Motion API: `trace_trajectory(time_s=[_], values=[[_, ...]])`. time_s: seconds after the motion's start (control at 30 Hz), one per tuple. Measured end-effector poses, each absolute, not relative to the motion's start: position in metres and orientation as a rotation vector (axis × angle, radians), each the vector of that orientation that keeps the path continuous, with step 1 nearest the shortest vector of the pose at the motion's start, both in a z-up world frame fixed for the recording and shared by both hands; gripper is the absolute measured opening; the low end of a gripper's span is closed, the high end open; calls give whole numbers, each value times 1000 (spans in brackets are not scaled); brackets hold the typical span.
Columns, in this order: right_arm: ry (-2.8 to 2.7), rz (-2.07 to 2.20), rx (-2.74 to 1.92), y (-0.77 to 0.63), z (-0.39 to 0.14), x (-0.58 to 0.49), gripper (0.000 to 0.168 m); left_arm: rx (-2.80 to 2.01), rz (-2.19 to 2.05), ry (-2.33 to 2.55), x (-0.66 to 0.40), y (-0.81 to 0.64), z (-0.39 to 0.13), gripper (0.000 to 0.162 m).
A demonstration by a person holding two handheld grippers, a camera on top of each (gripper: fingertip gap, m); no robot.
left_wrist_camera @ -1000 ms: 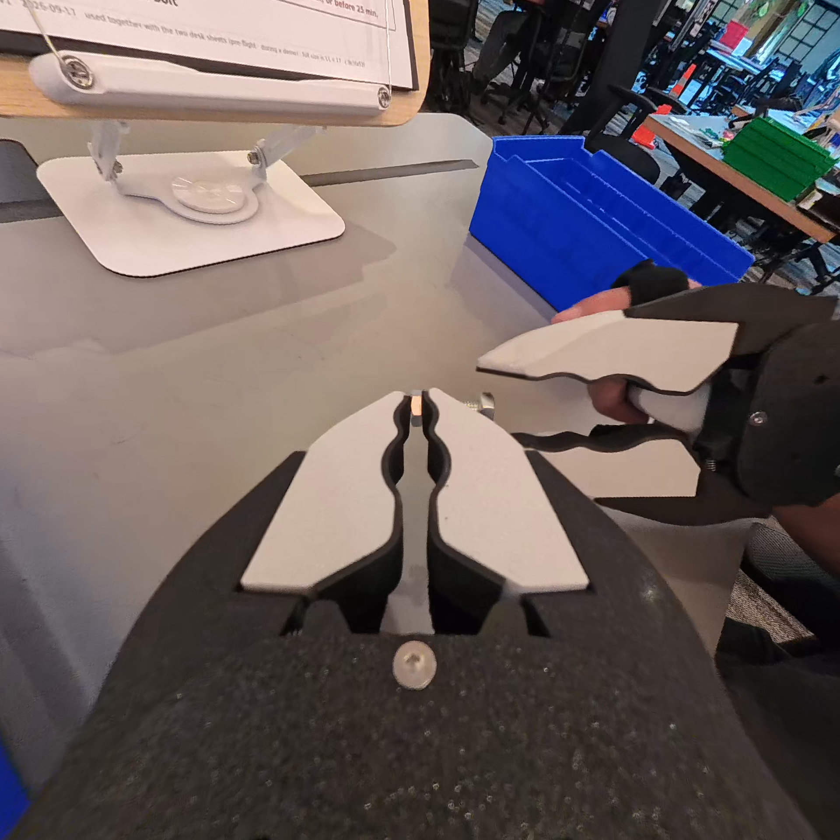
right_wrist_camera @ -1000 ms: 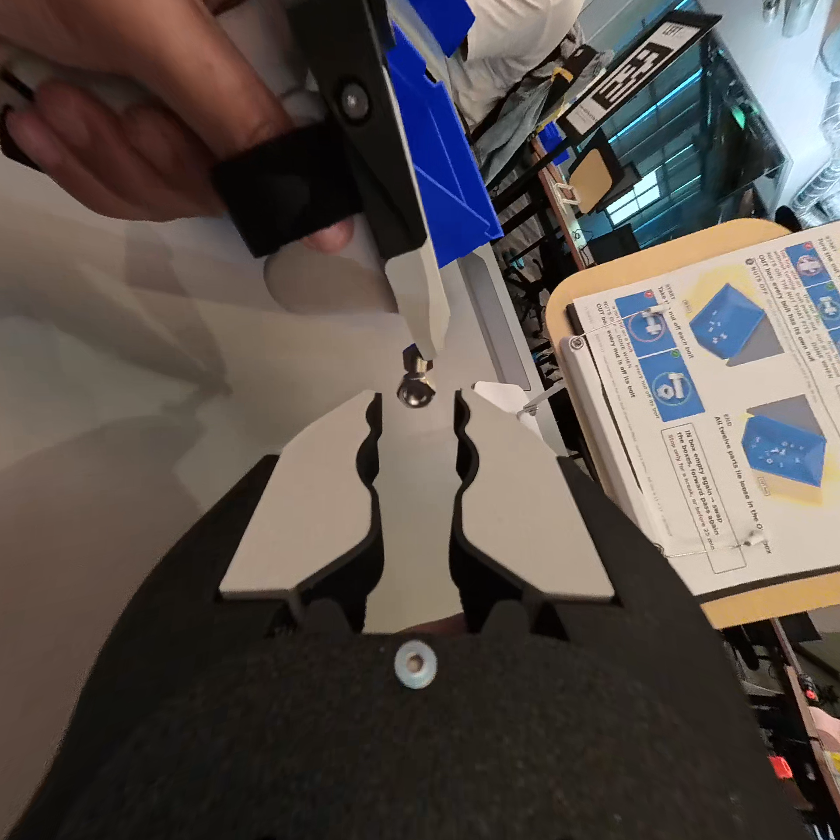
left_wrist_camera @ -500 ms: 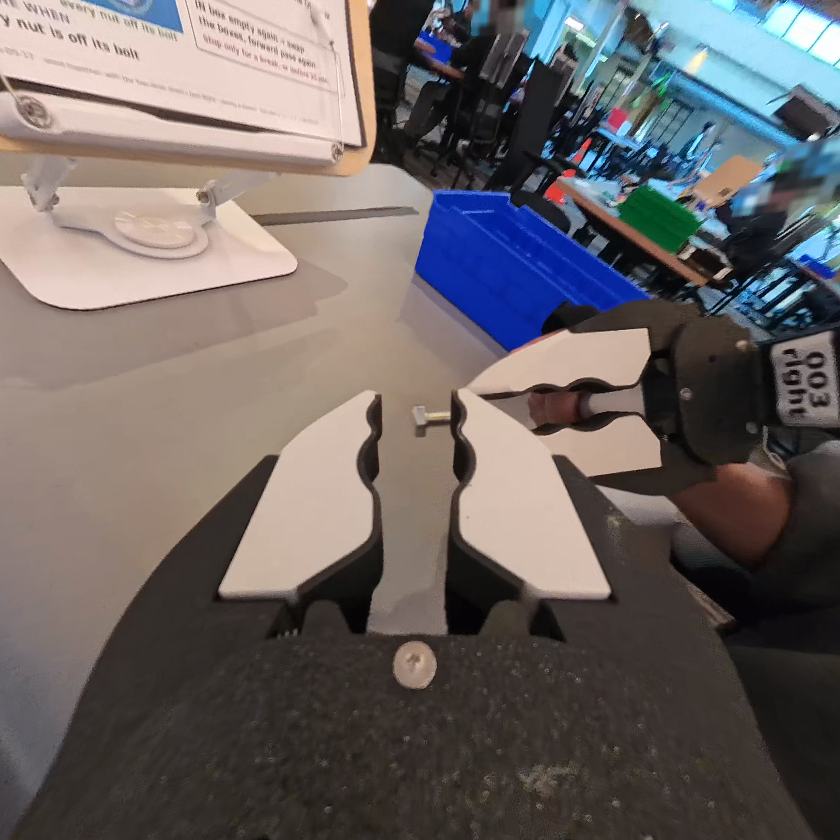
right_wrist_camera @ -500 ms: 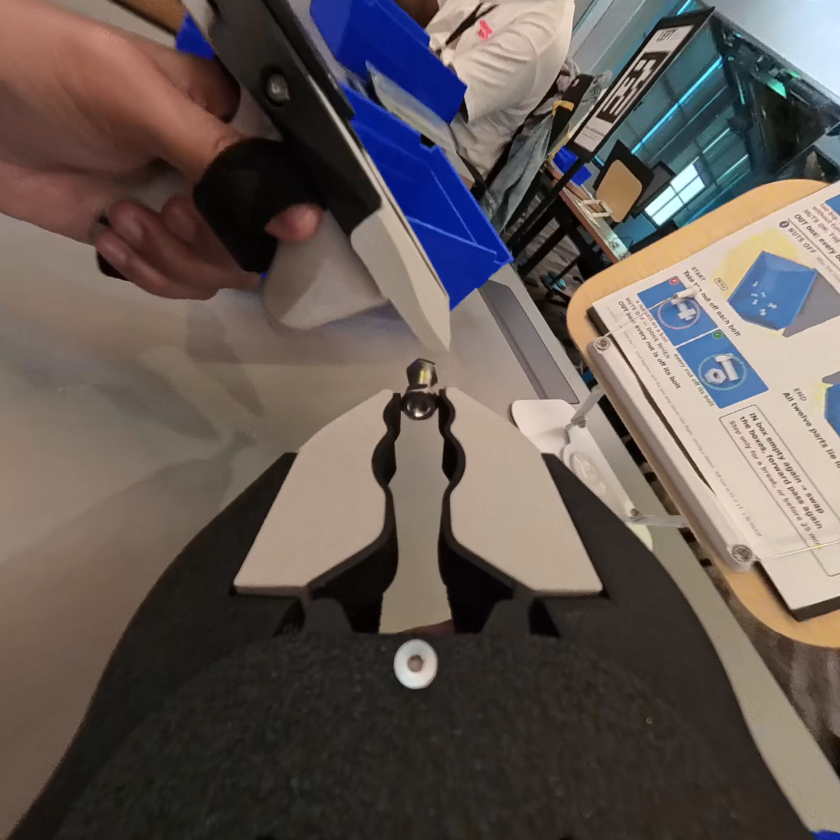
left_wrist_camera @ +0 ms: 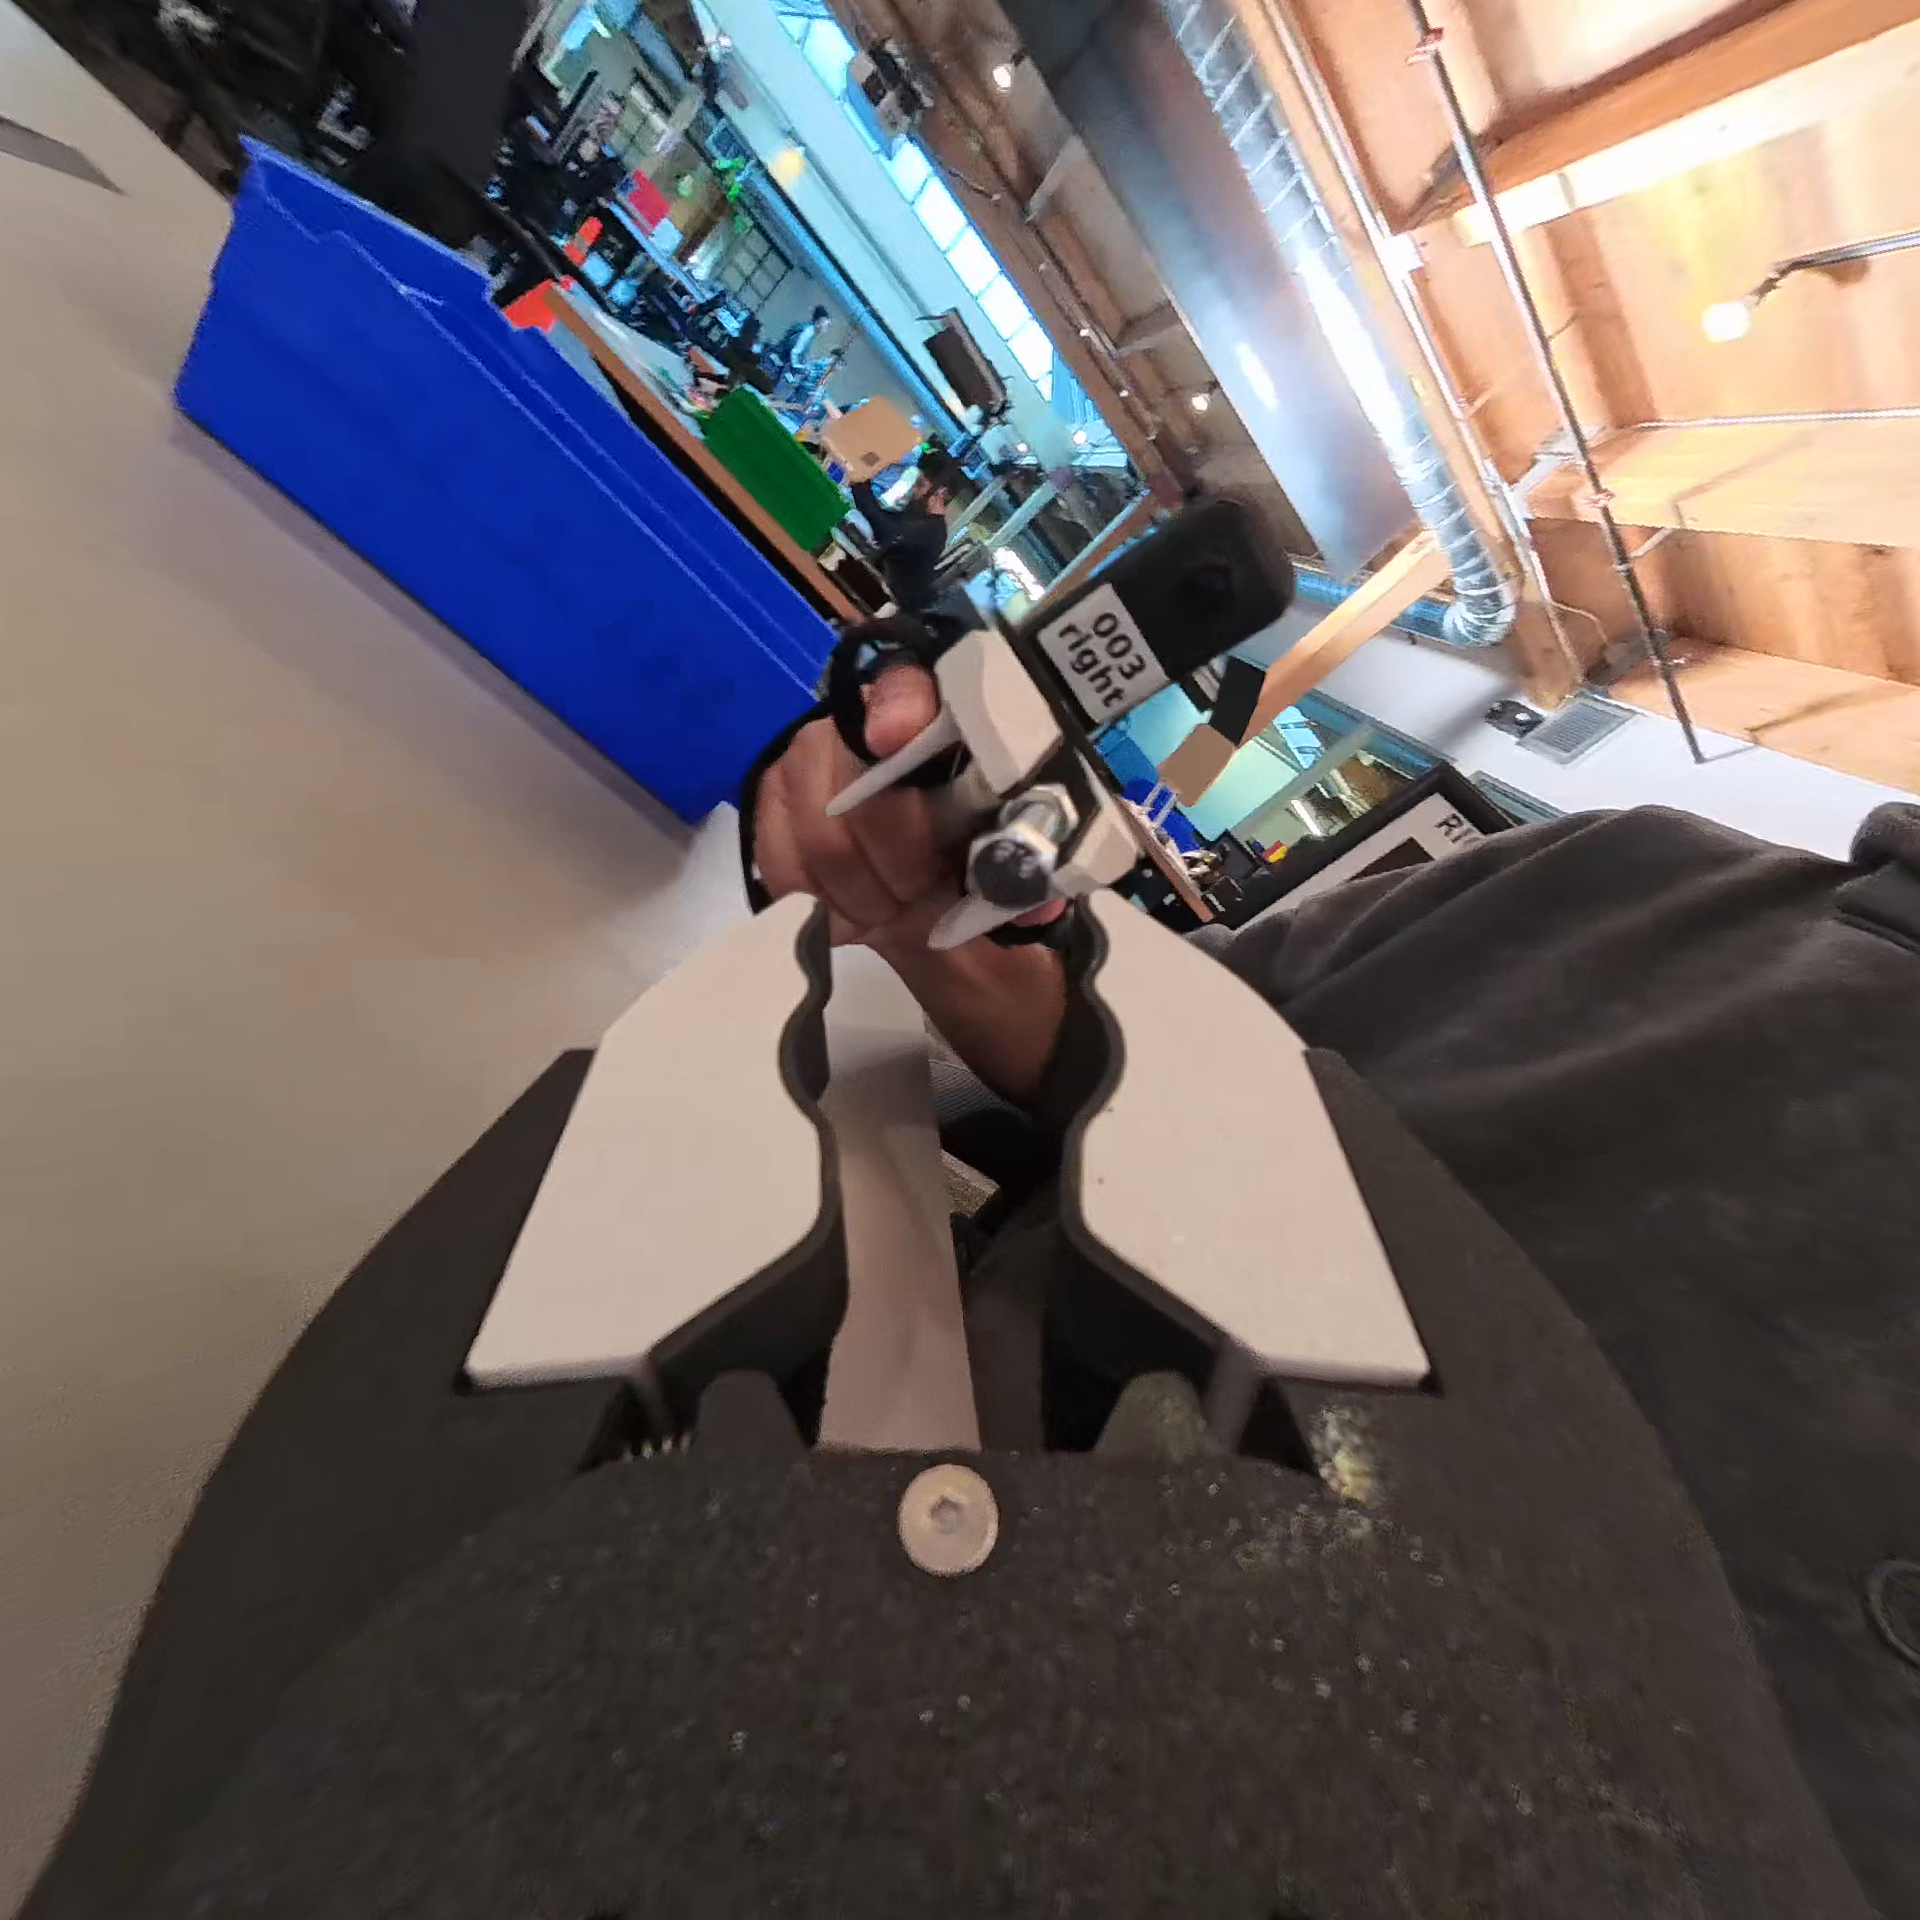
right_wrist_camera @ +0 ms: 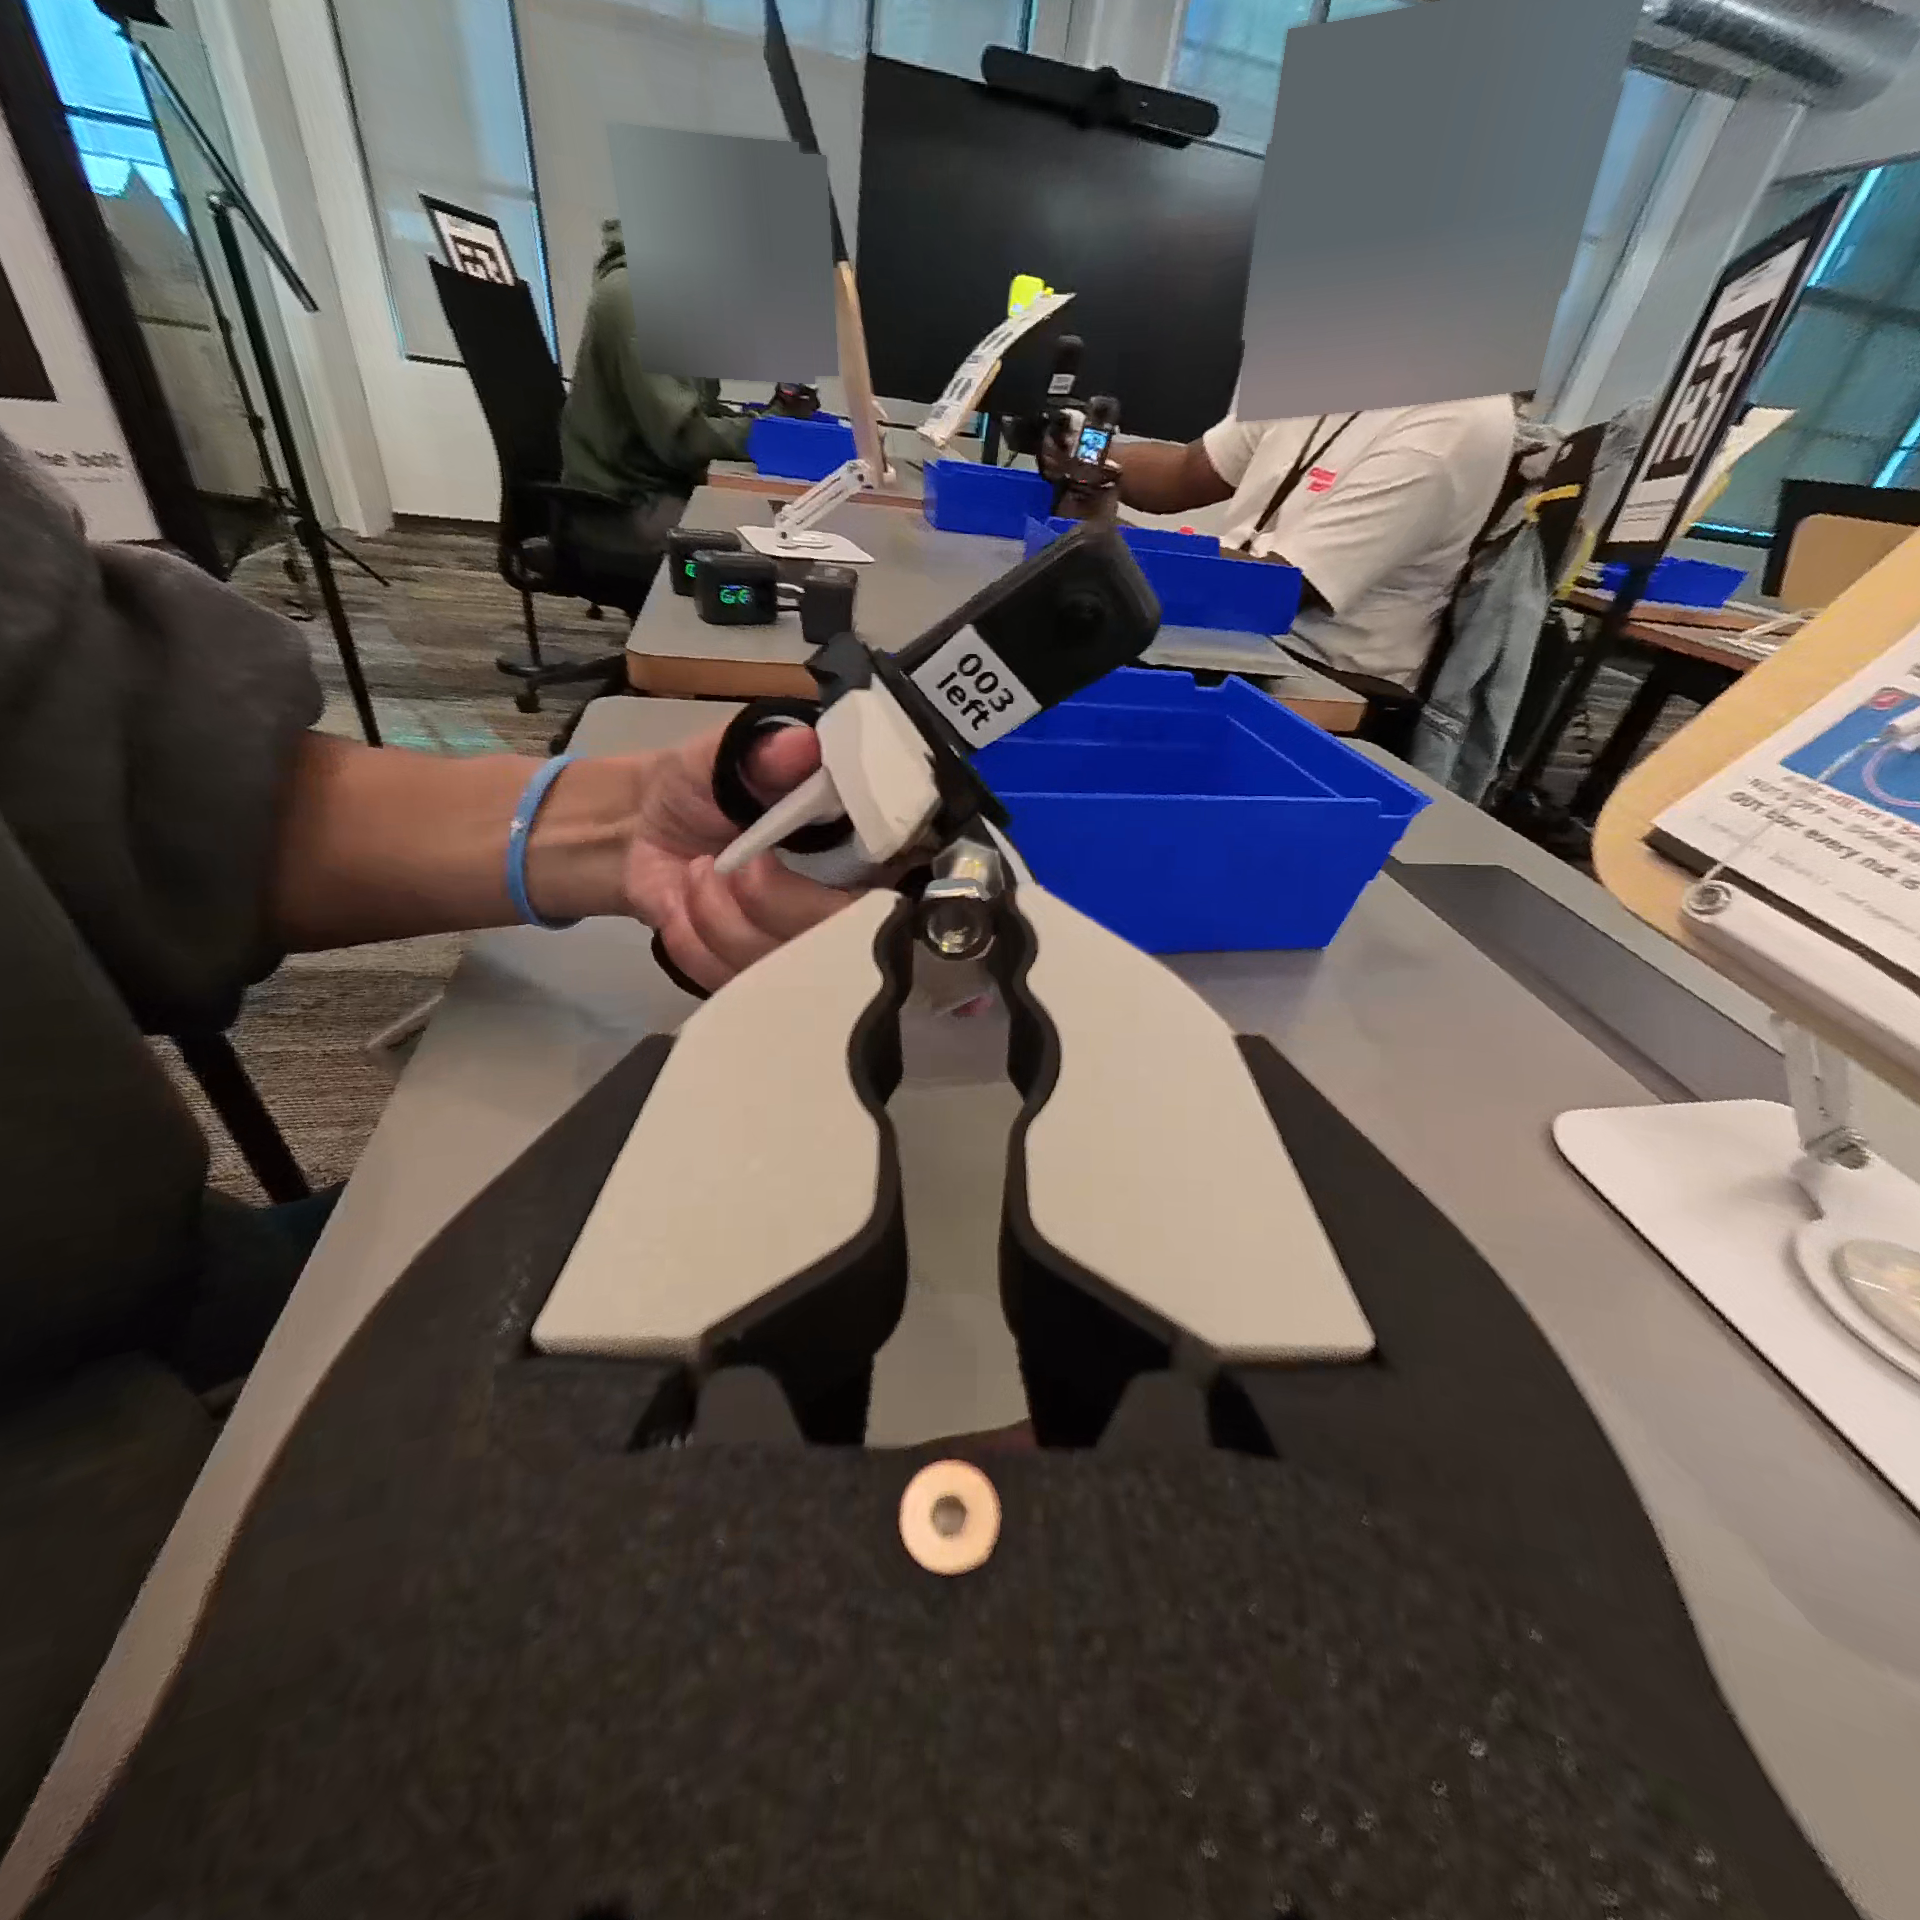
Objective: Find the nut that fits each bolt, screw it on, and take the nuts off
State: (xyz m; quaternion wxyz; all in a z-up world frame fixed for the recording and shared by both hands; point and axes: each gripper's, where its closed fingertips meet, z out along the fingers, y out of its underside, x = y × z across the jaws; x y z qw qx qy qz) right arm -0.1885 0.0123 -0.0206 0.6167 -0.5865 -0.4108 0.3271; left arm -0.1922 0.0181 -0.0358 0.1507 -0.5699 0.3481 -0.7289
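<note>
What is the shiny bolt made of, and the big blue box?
The bolt looks like bare metal, probably steel: silvery, with bright glints, as does the nut on it. The blue box looks like moulded plastic: one even colour, smooth walls, a soft sheen.

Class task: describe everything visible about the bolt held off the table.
The bolt is silvery metal, with a rounded head and a hex nut threaded on its shank. It is in the air above the grey table, pinched by the right hand-held gripper, its head pointing at the open left hand-held gripper.
</note>
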Motion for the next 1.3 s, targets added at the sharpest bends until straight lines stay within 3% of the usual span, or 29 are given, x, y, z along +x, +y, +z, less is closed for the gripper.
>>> trace_trajectory(time_s=[0.13,0.2,0.4,0.77,0.9,1.07,1.3], values=[[-965,820,-1335,8,-21,-192,15,-1593,-2121,1018,-193,12,-28,37],[-973,833,-1344,8,-23,-194,16,-1569,-2122,1011,-194,12,-25,15],[-906,916,-1426,17,-30,-192,16,-1595,-1922,1100,-194,14,-33,14],[-261,1863,-1821,16,-38,-201,16,-1495,-1305,1369,-201,17,-42,14],[-239,1968,-1875,9,-41,-203,16,-1507,-1250,1449,-204,11,-46,14],[-877,1308,-1833,-4,-47,-204,16,-1550,-1393,1504,-206,-3,-48,14],[-1482,332,-1367,-13,-50,-202,16,-1618,-1714,1487,-207,-17,-49,14]])
